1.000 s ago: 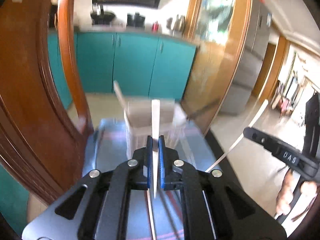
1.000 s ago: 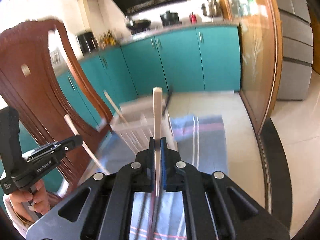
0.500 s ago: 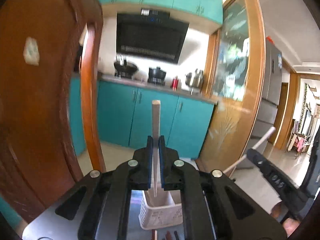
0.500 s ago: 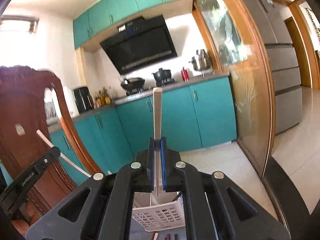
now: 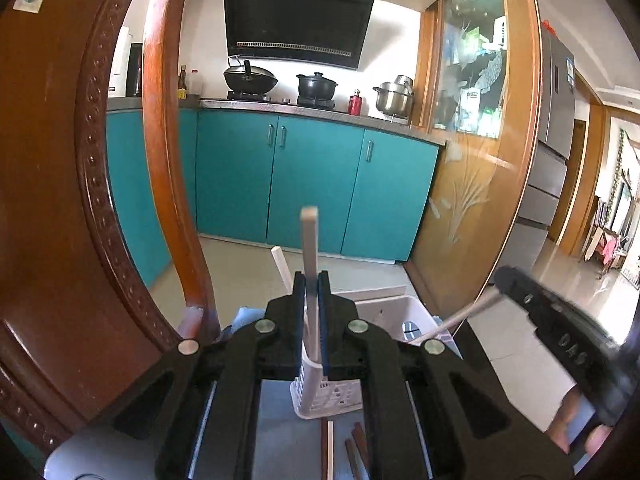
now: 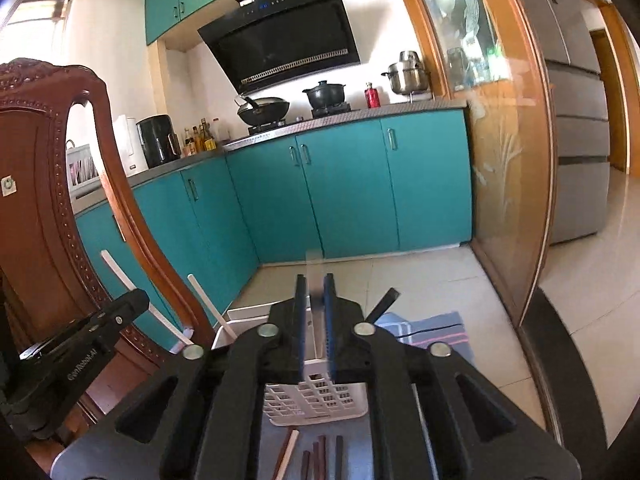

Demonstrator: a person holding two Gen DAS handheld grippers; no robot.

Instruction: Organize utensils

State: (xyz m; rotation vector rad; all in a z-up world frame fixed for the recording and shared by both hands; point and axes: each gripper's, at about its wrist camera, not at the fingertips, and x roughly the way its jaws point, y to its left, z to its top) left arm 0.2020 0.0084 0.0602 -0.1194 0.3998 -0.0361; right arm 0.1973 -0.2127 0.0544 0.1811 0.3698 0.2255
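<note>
Above the white basket (image 5: 384,316), my left gripper (image 5: 312,320) has its jaws pinching a pale chopstick (image 5: 310,264) upright, my right gripper (image 6: 315,320) has its jaws spread around a blurred stick; next, I judge, lower and release.

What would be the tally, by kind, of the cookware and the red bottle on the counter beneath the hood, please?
Wok: 1
Black pot: 1
Steel pot: 1
Red bottle: 1
Total: 4

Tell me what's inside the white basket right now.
In the basket, two white chopsticks lean out left, and a dark one sticks out right. A blurred white stick sits between the right tongs. The tongs cover the basket's inside.
</note>
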